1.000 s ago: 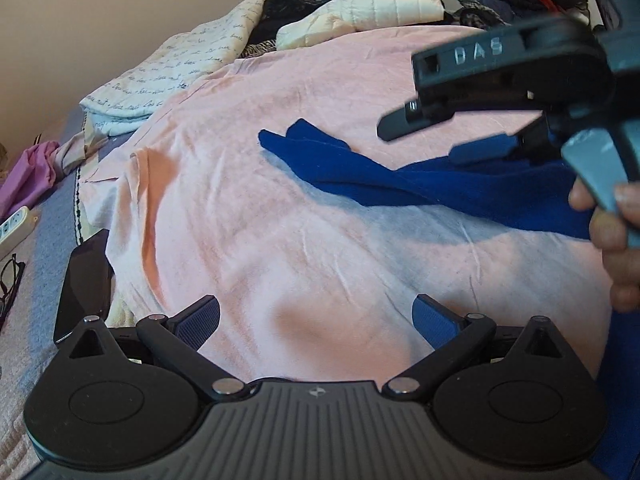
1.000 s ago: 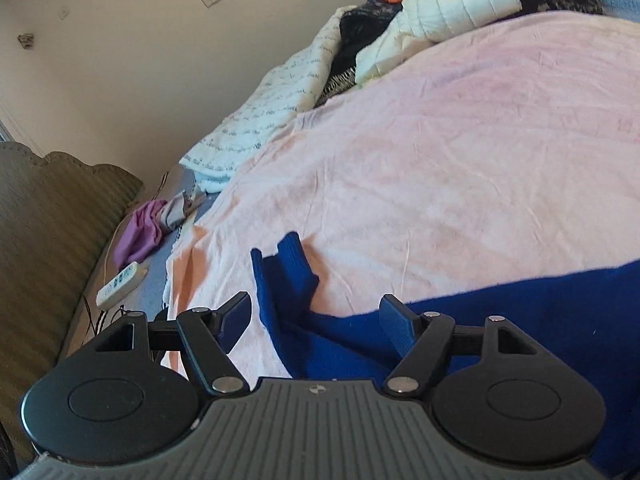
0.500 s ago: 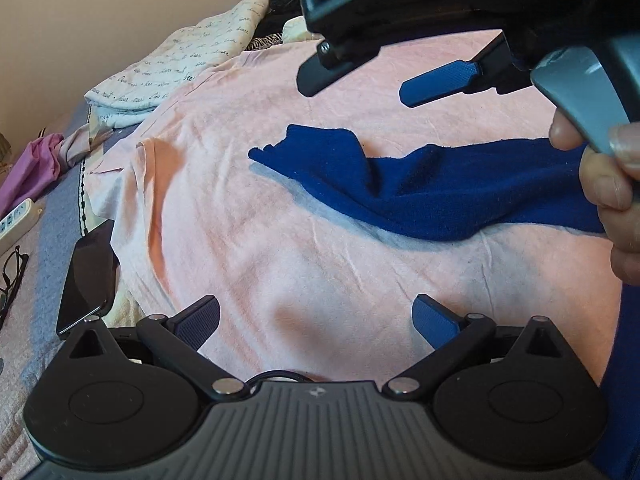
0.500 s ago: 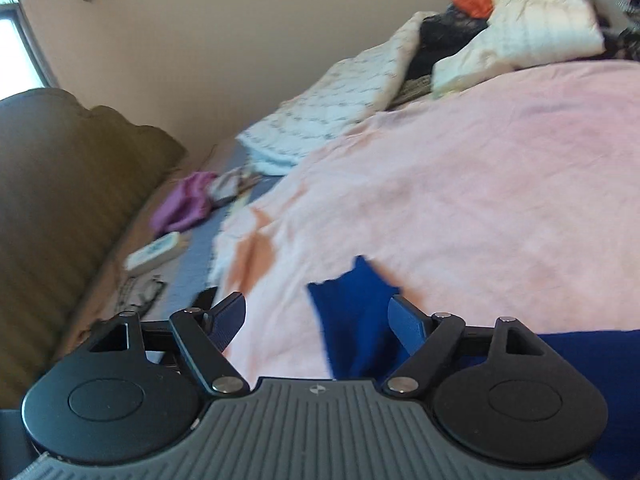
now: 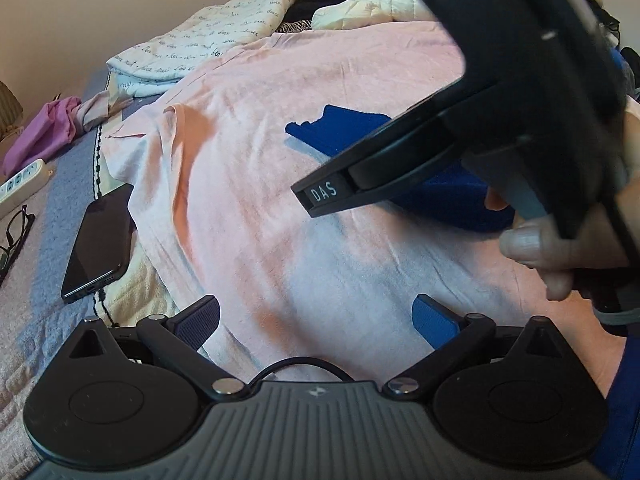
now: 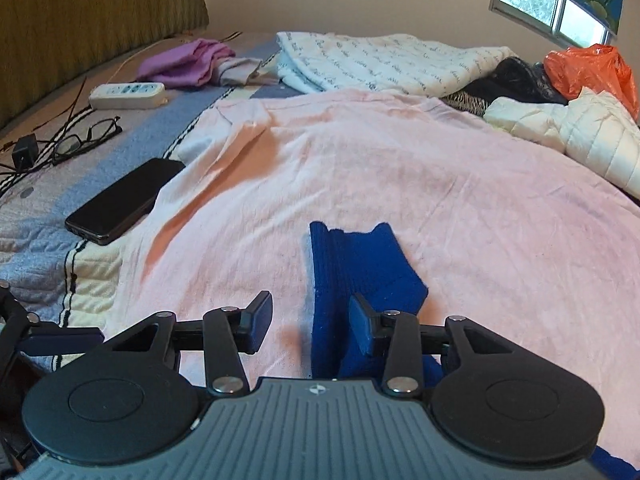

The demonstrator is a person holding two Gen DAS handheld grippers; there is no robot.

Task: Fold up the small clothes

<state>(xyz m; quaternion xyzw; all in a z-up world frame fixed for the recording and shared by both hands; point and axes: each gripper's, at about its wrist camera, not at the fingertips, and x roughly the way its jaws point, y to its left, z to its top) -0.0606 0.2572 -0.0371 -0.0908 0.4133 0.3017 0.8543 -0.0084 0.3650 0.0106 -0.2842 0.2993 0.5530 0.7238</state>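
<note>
Bare pink sheet (image 6: 460,200) all around the blue garment (image 6: 352,256); phone (image 6: 124,200) and glasses (image 6: 86,140) off at its edge.

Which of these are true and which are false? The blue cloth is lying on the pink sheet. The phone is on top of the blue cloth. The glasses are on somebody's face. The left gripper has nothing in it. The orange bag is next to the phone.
1. The blue cloth lies on the pink sheet. True.
2. The phone is on the blue cloth. False: it lies on the striped blanket at the sheet's edge, apart from the cloth.
3. The glasses are on a face. False: they lie on the bed near the power strip.
4. The left gripper holds nothing. True: its jaws stand open over bare sheet.
5. The orange bag is beside the phone. False: it sits far across the bed, by the white jacket.
</note>
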